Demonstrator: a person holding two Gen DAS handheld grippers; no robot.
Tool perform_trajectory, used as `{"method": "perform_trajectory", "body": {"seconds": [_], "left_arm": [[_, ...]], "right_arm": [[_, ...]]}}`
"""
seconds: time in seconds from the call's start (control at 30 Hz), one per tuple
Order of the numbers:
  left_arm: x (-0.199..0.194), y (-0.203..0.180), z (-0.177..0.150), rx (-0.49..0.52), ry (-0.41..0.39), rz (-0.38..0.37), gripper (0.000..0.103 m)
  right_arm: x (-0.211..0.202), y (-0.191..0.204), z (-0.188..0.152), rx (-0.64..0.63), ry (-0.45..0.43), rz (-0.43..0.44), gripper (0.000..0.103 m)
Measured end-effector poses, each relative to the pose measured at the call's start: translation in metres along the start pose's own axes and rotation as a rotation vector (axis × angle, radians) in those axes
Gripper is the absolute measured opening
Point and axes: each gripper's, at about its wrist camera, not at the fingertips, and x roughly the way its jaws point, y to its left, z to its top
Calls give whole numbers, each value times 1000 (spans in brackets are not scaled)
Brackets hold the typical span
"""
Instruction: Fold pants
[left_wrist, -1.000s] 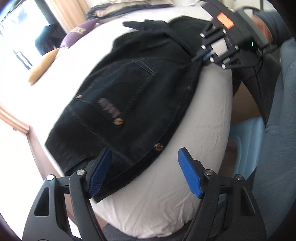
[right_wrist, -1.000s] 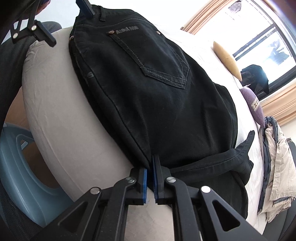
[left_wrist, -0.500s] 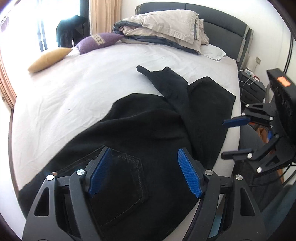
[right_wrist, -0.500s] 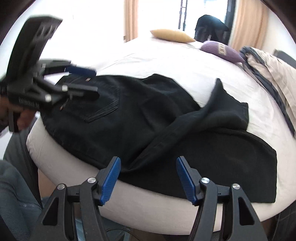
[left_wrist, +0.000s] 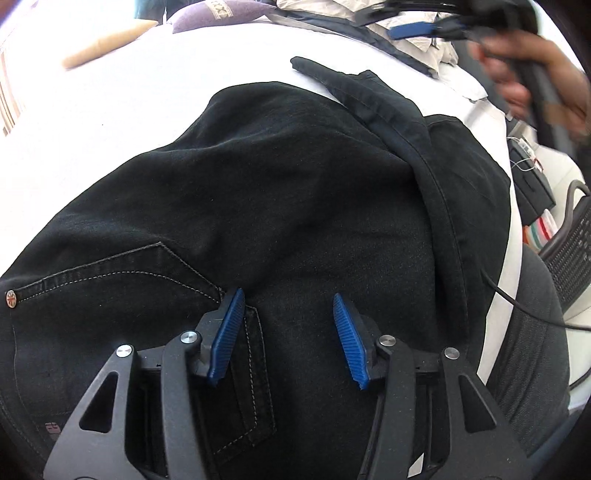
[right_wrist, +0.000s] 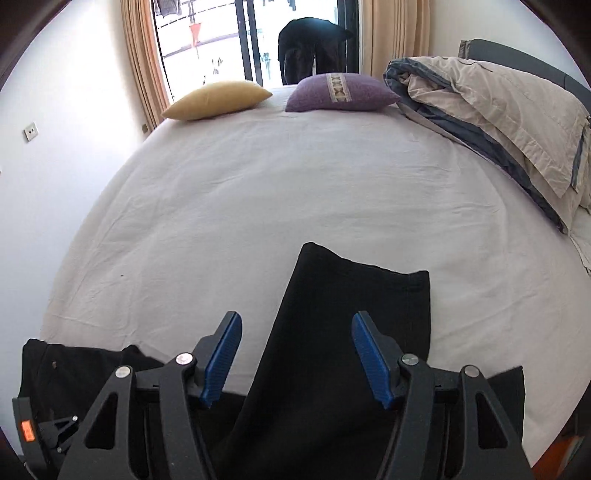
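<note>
- Black denim: the pants (left_wrist: 280, 192) lie spread on the white bed sheet (right_wrist: 258, 192), seat side up, back pocket (left_wrist: 122, 273) showing at the left of the left wrist view. They sit along the near edge of the bed, likely so both grippers can reach them from the side.
- One leg (left_wrist: 373, 99) lies folded across the pants at a slant, toward the pillows; judged a half-done fold that needs straightening.
- Left gripper (left_wrist: 288, 336) hovers low over the seat of the pants, just right of the back pocket, pointing along the garment. Blue fingers (left_wrist: 229, 332) spread apart, gripping nothing.
- Right gripper (right_wrist: 295, 354) is raised above the leg end (right_wrist: 354, 314) of the pants and faces across the bed toward the yellow pillow (right_wrist: 218, 99) and purple pillow (right_wrist: 341, 92). Fingers spread, empty.
- Judgement: both tools are between grasps; next grasp probably the slanted leg or its hem.
</note>
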Motion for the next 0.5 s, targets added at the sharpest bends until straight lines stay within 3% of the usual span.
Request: {"method": "perform_trajectory", "body": {"seconds": [0.1, 0.37, 0.43, 0.5], "left_arm": [[6, -3, 0, -7, -1, -7, 48], [-2, 10, -10, -11, -12, -20, 48], [-2, 11, -11, -12, -12, -22, 48], [-2, 11, -9, -13, -12, -25, 48]], "right_arm": [[44, 6, 17, -23, 57, -57, 65], [119, 9, 22, -61, 201, -208, 65], [133, 5, 20, -39, 234, -209, 62], [136, -1, 19, -6, 226, -177, 51]]}}
